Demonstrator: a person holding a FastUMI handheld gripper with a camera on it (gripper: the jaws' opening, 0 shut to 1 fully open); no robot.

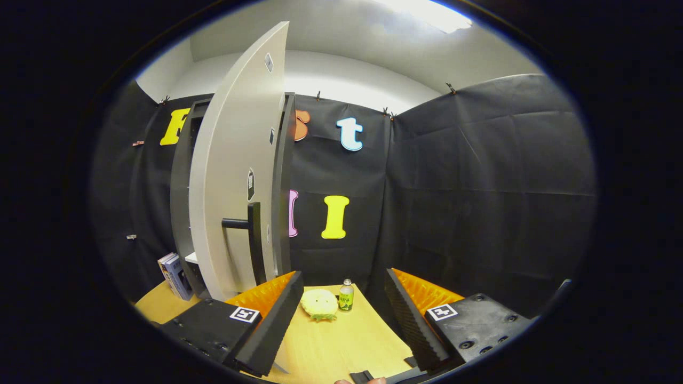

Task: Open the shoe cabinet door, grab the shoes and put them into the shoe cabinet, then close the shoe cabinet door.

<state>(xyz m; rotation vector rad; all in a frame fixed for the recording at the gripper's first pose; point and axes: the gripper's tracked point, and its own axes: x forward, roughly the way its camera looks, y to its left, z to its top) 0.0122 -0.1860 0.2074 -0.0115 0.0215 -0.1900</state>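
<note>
- Far to the left of the frame, low down, a few books [175, 274] lean upright on the wooden table [331, 346], just beside the foot of the shoe cabinet [184, 197].
- The shoe cabinet stands left of centre, a tall dark frame; its pale grey door [235, 176] is swung open toward the viewer, edge-on, with a dark bar handle [251, 240] low on its face and small stickers up its length.
- The door's lower corner sits just beyond the left finger of the gripper [341, 320].
- The gripper's fingers are spread wide at the bottom of the frame, holding nothing, with bare tabletop between them.
- Ahead of the fingers, in the gap, lies a yellow slipper-like shoe [319, 304], soft and rounded with a greenish trim, flat on the table.
- Touching or just right of it stands a small bottle [346, 296] with a green label, upright.
</note>
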